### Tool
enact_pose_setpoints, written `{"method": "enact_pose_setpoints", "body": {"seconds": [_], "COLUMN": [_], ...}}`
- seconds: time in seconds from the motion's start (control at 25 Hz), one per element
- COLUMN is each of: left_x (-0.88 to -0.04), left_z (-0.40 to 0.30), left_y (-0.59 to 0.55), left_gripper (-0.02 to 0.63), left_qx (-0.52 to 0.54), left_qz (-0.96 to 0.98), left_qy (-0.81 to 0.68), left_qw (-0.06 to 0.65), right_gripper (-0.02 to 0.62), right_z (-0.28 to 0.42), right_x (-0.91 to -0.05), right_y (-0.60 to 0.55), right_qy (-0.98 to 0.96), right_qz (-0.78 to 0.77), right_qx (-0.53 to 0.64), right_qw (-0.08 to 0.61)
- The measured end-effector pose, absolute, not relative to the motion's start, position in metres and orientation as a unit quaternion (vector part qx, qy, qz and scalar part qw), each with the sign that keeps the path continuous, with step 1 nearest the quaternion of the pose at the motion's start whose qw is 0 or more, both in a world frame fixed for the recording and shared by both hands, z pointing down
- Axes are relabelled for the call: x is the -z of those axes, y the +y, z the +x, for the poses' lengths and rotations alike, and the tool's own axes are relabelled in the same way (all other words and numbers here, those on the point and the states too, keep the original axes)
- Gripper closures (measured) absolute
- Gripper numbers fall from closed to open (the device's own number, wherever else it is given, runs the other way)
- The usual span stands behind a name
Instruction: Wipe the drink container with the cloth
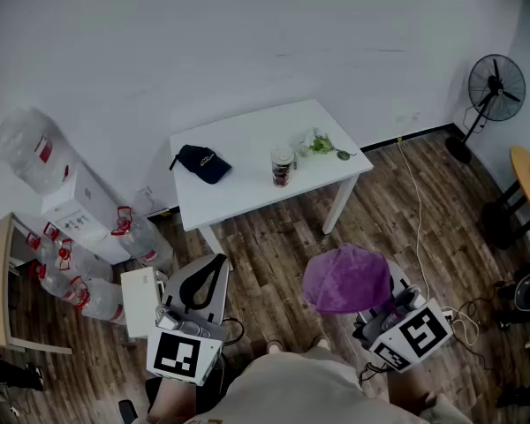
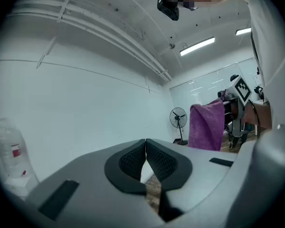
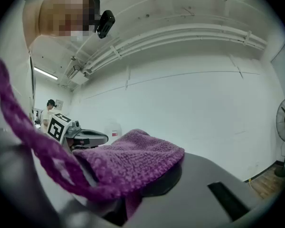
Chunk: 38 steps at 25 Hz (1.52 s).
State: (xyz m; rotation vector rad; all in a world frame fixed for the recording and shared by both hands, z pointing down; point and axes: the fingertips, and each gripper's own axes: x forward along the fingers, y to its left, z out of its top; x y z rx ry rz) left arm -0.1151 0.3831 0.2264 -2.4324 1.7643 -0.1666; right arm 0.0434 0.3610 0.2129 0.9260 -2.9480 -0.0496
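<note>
The left gripper (image 2: 146,148) is near, low on the left, over the wood floor (image 1: 274,246). Its fingers (image 2: 133,158) are pressed together at the tips with nothing between them. The right gripper (image 3: 159,184) is near, on the right, and its fingers are closed on a purple cloth (image 1: 347,278). The cloth drapes over them and hides the tips. Both grippers are well apart from the white worktop (image 1: 247,140), which stands farther off by the wall. The cup (image 1: 282,165) stands upright on it, right of centre. A black cap (image 1: 201,162) lies to the cup's left and green leaves (image 1: 321,144) just beyond it to the right. Water bottles (image 1: 97,272) cluster on the floor at far left, and a fan (image 1: 495,87) stands at far right.
</note>
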Motion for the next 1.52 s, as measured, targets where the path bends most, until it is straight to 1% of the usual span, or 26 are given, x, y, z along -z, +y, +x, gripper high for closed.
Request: {"method": "enact_pose_setpoints", "body": {"seconds": [0.64, 0.88, 0.92, 0.96, 1.0, 1.04, 1.16, 1.32, 1.52], "left_x": [-0.236, -0.235, -0.238, -0.243, -0.246, -0.247, -0.243, -0.250, -0.249], "left_z": [-0.113, -0.117, -0.121, -0.124, -0.127, -0.129, -0.128, -0.128, -0.121], "left_y": [0.390, 0.390, 0.388, 0.386, 0.384, 0.382, 0.374, 0.358, 0.324], "left_gripper": [0.586, 0.583, 0.566, 0.469, 0.351, 0.333, 0.327, 0.322, 0.319], "left_qx": [0.054, 0.015, 0.021, 0.031, 0.038, 0.038, 0.027, 0.045, 0.040], "left_qz": [-0.812, -0.809, -0.807, -0.805, -0.803, -0.802, -0.800, -0.799, -0.797], "left_qy": [0.577, 0.585, 0.588, 0.591, 0.592, 0.593, 0.597, 0.597, 0.602], "left_qw": [0.063, 0.048, 0.049, 0.052, 0.057, 0.059, 0.054, 0.058, 0.040], "right_gripper": [0.555, 0.555, 0.555, 0.555, 0.555, 0.555, 0.555, 0.555, 0.555], "right_z": [0.046, 0.049, 0.048, 0.047, 0.045, 0.044, 0.044, 0.043, 0.044], "right_x": [-0.213, -0.219, -0.219, -0.219, -0.219, -0.219, -0.219, -0.225, -0.229], "right_y": [0.372, 0.370, 0.369, 0.367, 0.364, 0.361, 0.348, 0.325, 0.285], "right_qy": [-0.950, -0.946, -0.946, -0.946, -0.946, -0.946, -0.946, -0.948, -0.951], "right_qz": [0.310, 0.322, 0.322, 0.321, 0.321, 0.321, 0.320, 0.313, 0.306], "right_qx": [0.020, 0.017, 0.017, 0.019, 0.021, 0.023, 0.024, 0.020, 0.012], "right_qw": [0.028, 0.041, 0.041, 0.041, 0.042, 0.043, 0.043, 0.046, 0.043]}}
